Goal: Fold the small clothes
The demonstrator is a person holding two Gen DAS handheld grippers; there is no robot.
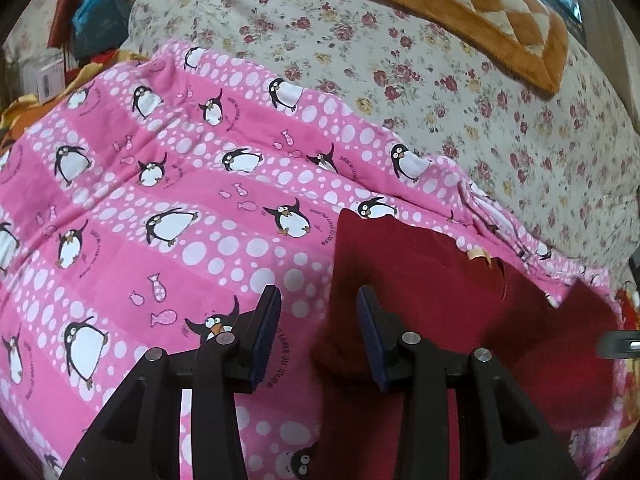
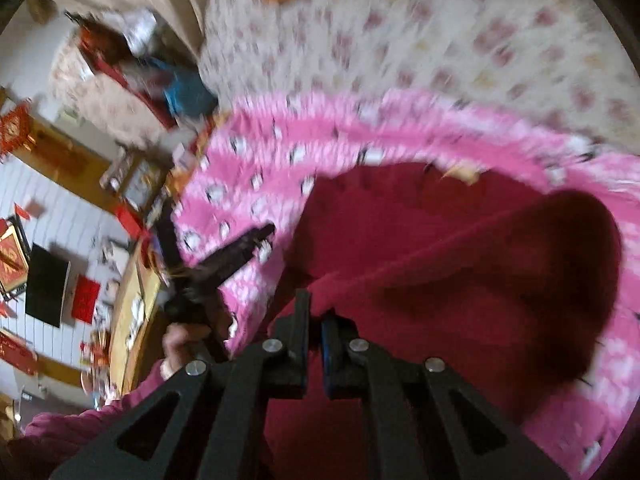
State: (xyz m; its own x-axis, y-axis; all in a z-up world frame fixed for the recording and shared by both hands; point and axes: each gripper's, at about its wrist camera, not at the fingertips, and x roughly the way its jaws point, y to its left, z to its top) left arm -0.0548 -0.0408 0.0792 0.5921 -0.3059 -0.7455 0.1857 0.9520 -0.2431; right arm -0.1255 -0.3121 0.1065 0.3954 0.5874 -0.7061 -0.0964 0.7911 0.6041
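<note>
A dark red garment (image 1: 420, 280) lies on a pink penguin-print cloth (image 1: 160, 184) spread over the bed. My left gripper (image 1: 318, 308) is open above the garment's left edge, its jaws apart with nothing between them. In the blurred right wrist view my right gripper (image 2: 316, 316) is shut on a fold of the red garment (image 2: 440, 264) and lifts it, so the cloth slopes up to the jaws. The left gripper (image 2: 240, 248) shows there at the left, over the pink cloth (image 2: 320, 136).
A floral bedsheet (image 1: 440, 92) covers the bed behind the pink cloth. An orange and cream checked mat (image 1: 480, 12) lies at the far right. Clutter and a blue bag (image 1: 96, 16) sit at the far left. A wooden table edge (image 2: 128, 312) is beside the bed.
</note>
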